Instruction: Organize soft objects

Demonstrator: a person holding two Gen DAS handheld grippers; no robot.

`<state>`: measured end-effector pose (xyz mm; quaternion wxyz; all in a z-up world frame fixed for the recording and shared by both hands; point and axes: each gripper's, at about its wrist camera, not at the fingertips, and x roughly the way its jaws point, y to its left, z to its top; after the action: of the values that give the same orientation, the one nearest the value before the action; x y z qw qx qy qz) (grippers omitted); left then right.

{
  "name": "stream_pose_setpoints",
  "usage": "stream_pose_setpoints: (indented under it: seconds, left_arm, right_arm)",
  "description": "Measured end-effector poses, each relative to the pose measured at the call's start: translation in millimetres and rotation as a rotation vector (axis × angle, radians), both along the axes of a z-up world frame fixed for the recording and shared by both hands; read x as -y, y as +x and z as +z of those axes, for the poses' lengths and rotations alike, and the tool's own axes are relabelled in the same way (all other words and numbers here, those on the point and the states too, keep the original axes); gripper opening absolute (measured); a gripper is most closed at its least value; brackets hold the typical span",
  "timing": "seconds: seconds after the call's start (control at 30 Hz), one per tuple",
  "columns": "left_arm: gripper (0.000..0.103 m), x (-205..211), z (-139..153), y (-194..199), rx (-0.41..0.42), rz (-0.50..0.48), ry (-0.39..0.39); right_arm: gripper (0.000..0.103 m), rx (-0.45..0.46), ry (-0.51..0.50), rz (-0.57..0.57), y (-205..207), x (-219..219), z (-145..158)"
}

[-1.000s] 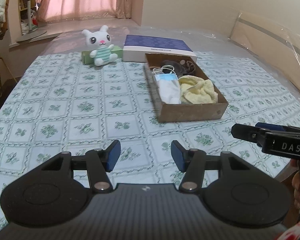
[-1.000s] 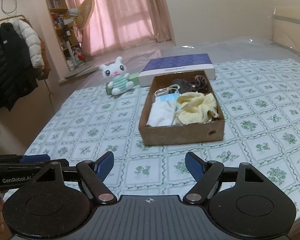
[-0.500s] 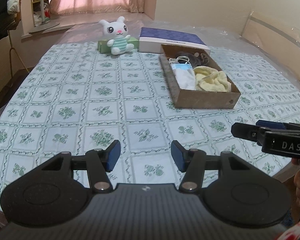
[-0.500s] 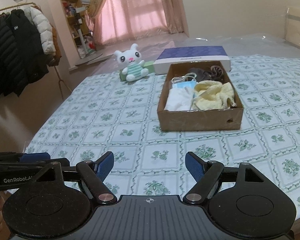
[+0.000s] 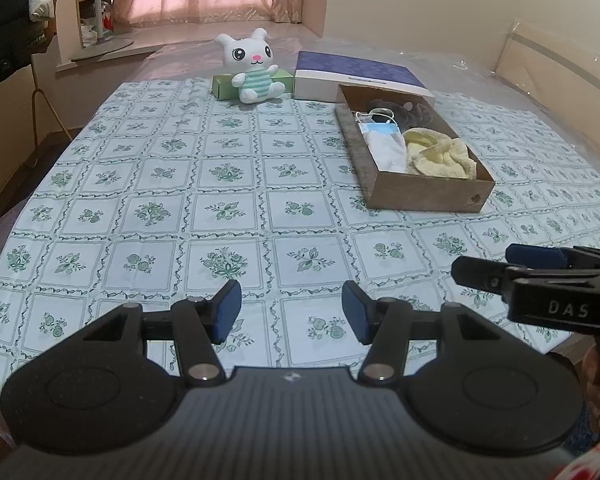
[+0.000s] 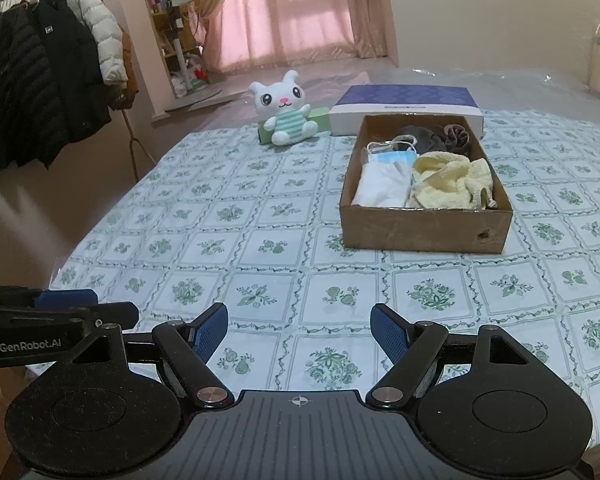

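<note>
A brown cardboard box (image 5: pixel 428 194) (image 6: pixel 424 230) sits on the patterned tablecloth. It holds a yellow towel (image 5: pixel 440 156) (image 6: pixel 452 184), a white cloth (image 5: pixel 386 150) (image 6: pixel 382 186), a blue face mask (image 5: pixel 378 129) (image 6: pixel 394 158) and dark brown fabric (image 6: pixel 432 136). A white plush bunny (image 5: pixel 254 68) (image 6: pixel 288 112) sits at the far side of the table. My left gripper (image 5: pixel 291 312) is open and empty near the front edge. My right gripper (image 6: pixel 299 330) is open and empty, well short of the box.
A purple-and-white flat box (image 5: pixel 360 76) (image 6: pixel 408 108) lies behind the cardboard box. A green box (image 5: pixel 228 84) stands behind the bunny. Jackets (image 6: pixel 40 80) hang on a rack to the left of the table.
Both grippers have drawn back and risen away from the box, so the table looks farther off. Both stay open and empty.
</note>
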<state>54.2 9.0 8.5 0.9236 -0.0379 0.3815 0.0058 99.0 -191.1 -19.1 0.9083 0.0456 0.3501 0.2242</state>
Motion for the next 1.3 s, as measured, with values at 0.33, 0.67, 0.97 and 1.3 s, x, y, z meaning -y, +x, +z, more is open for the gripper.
stream_pose_setpoints:
  seconds: [0.33,0.67,0.97,1.3]
  left_arm:
    - [0.053,-2.0,-2.3,-2.1,-0.002,0.012,0.002]
    - [0.053,-4.7,-4.4,-1.6,-0.007,0.018,0.002]
    - [0.053,-5.2,-5.0,-0.7,-0.007,0.017,0.003]
    - [0.053,-4.7,-4.6,-0.7,-0.006,0.017,0.004]
  right_arm:
    - [0.078,-0.003,-0.030,0.013,2.1,-8.6,-7.4]
    - [0.078,-0.009,-0.031,0.023,6.0,-12.4,-10.0]
    - [0.078,-0.011,-0.031,0.023,6.2,-12.3,-10.6]
    - [0.078,-0.010,-0.028,0.024,6.3,-12.3,-11.3]
